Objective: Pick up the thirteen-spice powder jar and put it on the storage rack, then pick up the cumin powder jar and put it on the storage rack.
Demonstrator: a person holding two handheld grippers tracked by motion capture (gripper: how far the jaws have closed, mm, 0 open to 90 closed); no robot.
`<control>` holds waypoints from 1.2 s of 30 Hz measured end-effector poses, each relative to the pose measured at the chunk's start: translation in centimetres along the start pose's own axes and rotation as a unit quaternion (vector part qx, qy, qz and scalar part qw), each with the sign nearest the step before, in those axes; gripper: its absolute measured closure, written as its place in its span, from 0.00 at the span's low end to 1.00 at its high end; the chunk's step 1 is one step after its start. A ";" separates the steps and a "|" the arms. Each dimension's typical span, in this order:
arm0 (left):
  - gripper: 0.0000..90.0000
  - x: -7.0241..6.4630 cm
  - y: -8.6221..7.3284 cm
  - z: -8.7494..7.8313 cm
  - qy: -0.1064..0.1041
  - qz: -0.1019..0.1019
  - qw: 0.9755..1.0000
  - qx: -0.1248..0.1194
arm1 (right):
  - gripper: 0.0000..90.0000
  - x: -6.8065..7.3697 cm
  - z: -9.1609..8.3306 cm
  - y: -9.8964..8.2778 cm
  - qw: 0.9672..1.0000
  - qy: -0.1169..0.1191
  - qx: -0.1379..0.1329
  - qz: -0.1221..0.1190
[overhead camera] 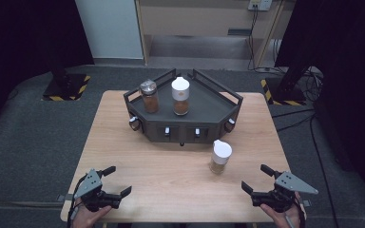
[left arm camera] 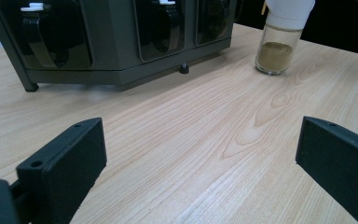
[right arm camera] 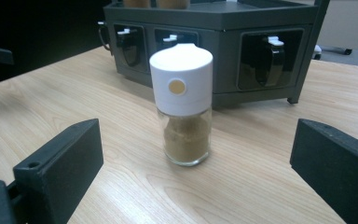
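white-capped glass spice jar (right arm camera: 182,103) stands upright on pale wooden table (overhead camera: 171,180), in front of dark grey rack (overhead camera: 204,102). left gripper (overhead camera: 115,181), right gripper (overhead camera: 255,178): jaws spread, empty. risk: tall jar likely tips if clipped high.

jar (right arm camera: 183,105): glass, white cap, brown powder, upright on table | ahead of right gripper (overhead camera: 256,182), centred between its spread jaws, apart | rack (overhead camera: 185,118): dark, behind jar, two jars on top

No legible text or labels.
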State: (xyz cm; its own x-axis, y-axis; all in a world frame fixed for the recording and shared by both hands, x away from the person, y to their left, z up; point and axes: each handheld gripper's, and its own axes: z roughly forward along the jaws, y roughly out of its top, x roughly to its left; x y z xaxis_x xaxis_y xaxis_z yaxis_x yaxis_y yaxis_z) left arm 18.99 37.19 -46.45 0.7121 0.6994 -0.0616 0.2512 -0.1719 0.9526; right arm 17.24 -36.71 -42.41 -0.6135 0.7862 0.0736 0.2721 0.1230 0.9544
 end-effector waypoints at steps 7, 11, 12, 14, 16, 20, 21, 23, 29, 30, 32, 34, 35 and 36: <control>0.01 -0.1 0.1 0.0 0.000 0.002 1.000 0.001 | 0.03 0.0 0.2 -0.5 1.000 -0.001 -0.001 -0.009; 0.01 -0.1 0.1 0.0 0.000 0.002 1.000 0.002 | 0.03 0.0 0.3 -0.5 1.000 0.001 0.001 -0.011; 0.01 -0.1 0.1 0.0 0.000 0.002 1.000 0.002 | 0.03 -0.1 0.3 -0.5 1.000 0.002 0.000 -0.009; 0.01 -0.1 0.1 0.0 0.000 0.002 1.000 0.002 | 0.03 -0.1 0.3 -0.5 1.000 0.001 0.001 -0.008; 0.01 -0.1 0.0 0.0 0.000 0.002 1.000 0.001 | 0.03 -0.2 0.3 -0.6 1.000 0.002 0.001 -0.007; 0.01 -0.1 0.1 0.0 0.000 0.002 1.000 0.002 | 0.03 -0.1 0.4 -0.5 1.000 0.001 0.002 -0.009; 0.01 -0.1 0.1 0.1 -0.001 0.002 1.000 0.003 | 0.03 -0.1 0.4 -0.5 1.000 0.001 0.003 -0.008; 0.01 -0.1 0.1 0.0 -0.001 0.004 1.000 0.004 | 0.03 -0.1 0.4 -0.5 1.000 0.003 0.004 -0.007; 0.01 0.0 0.0 0.0 0.001 -0.001 1.000 0.000 | 0.02 0.4 0.3 -0.6 1.000 -0.012 -0.003 -0.006; 0.01 -0.1 0.0 0.0 0.001 0.001 1.000 0.001 | 0.02 0.3 0.2 -0.7 1.000 -0.012 -0.008 -0.002; 0.01 -0.1 0.1 0.0 0.000 0.002 1.000 0.002 | 0.02 0.3 0.1 -0.8 1.000 -0.015 -0.012 0.005; 0.01 -0.1 0.0 0.0 0.000 0.002 1.000 0.001 | 0.02 0.2 0.0 -0.9 1.000 -0.014 -0.017 0.010; 0.01 0.0 0.0 0.0 0.001 0.001 1.000 0.000 | 0.02 0.2 -0.1 -0.9 1.000 -0.015 -0.019 0.010; 0.01 0.0 0.0 0.0 0.001 0.000 1.000 0.000 | 0.02 0.4 -0.1 -0.9 1.000 -0.019 -0.021 0.009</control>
State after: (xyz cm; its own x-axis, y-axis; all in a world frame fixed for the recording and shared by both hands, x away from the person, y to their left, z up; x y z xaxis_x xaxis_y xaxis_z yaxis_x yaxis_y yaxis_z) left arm 18.96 37.16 -46.44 0.7110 0.7006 -0.0607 0.2514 -0.1727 0.9523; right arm 16.71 -36.59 -43.24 -0.5807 0.8102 0.0801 0.2508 0.0844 0.9644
